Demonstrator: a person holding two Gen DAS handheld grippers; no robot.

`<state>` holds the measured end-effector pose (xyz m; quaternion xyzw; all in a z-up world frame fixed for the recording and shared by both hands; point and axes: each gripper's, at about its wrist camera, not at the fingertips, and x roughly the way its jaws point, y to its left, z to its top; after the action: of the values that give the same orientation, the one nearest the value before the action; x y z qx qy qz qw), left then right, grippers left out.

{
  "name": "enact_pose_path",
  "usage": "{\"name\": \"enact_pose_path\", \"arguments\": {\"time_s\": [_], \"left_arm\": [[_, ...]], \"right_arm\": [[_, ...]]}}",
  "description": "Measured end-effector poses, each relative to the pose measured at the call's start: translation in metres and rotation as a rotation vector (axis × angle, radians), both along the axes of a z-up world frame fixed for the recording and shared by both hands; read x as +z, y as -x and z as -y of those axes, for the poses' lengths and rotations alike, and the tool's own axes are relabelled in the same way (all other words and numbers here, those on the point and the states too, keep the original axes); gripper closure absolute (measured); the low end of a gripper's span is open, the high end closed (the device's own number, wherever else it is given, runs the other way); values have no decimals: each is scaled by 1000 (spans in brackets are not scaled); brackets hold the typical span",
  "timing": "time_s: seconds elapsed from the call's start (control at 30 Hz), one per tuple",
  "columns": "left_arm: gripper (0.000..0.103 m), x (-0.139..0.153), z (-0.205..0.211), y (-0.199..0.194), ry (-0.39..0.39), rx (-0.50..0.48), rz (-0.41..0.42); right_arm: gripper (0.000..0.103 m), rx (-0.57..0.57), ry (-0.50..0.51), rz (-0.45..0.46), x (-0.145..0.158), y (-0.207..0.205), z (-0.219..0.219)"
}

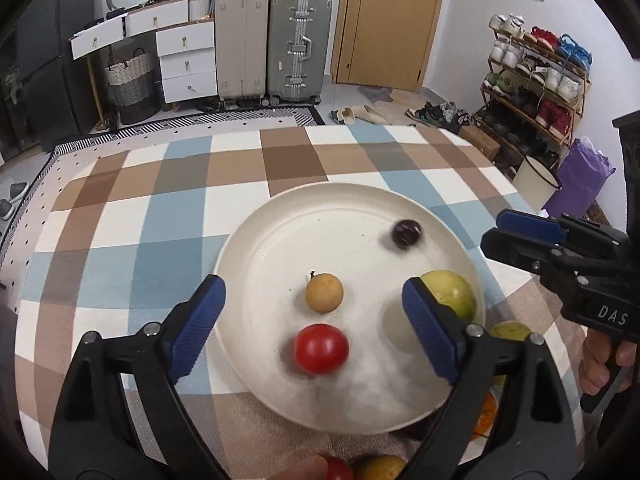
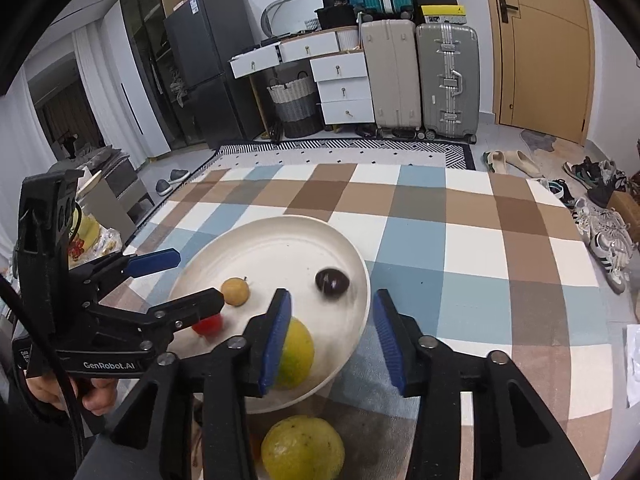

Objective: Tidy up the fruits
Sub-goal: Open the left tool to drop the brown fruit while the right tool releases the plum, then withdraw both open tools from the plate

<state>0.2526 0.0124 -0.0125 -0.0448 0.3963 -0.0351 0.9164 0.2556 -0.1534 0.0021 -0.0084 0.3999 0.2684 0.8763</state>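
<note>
Fruit plate check-in: four pieces on, a few still off

Checked tablecloth (image 1: 168, 208) in blue, brown and white squares covers the whole table, and that's the biggest thing we see. On it sits our round white shallow plate (image 1: 280, 216), near the front edge of the table.

Next down in size: the left gripper (image 1: 316, 332), black frame with blue ribbed pads, hangs above the plate with its jaws spread wide and gripping nothing. The small round red tomato (image 1: 321, 348) lies on the plate between those jaws, free of both pads, and looks a bit blurred. The right gripper (image 2: 331, 336) is partly spread too, nothing pinched, over the plate's near right rim.

Fruit, biggest first: the round yellow-green citrus (image 1: 454, 294) rests on the plate's right side, just behind the left gripper's right pad. Another yellow-green round fruit (image 2: 303, 448) sits off the plate on the cloth, right below the right gripper. Then the tan round longan-like fruit with a short stem (image 1: 324, 293) in the plate's middle, and the small dark purple plum-like fruit (image 1: 406, 233) toward the far right rim, smeared with blur.
</note>
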Motion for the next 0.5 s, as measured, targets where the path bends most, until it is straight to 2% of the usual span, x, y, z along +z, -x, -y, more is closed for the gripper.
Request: {"name": "enact_pose_path", "arguments": {"time_s": [0.07,0.1,0.13,0.23,0.4,0.5], "left_arm": [[1,9,-4,12,14,3,14],[1,13,-5,17,20,3,21],[1,17,-6,23,23,1,26],[1,28,-9,42,-6,19,41],[1,42,-17,77,-42,54,62],[1,45,-24,95,-32,72,62]], "right_arm": [[34,0,-11,18,9,9,3],[17,-2,-17,28,13,14,5],[7,-13,-30,48,18,21,9],[2,-45,-34,56,26,34,16],[0,-76,-52,42,32,56,30],[0,-75,-62,27,32,68,34]]}}
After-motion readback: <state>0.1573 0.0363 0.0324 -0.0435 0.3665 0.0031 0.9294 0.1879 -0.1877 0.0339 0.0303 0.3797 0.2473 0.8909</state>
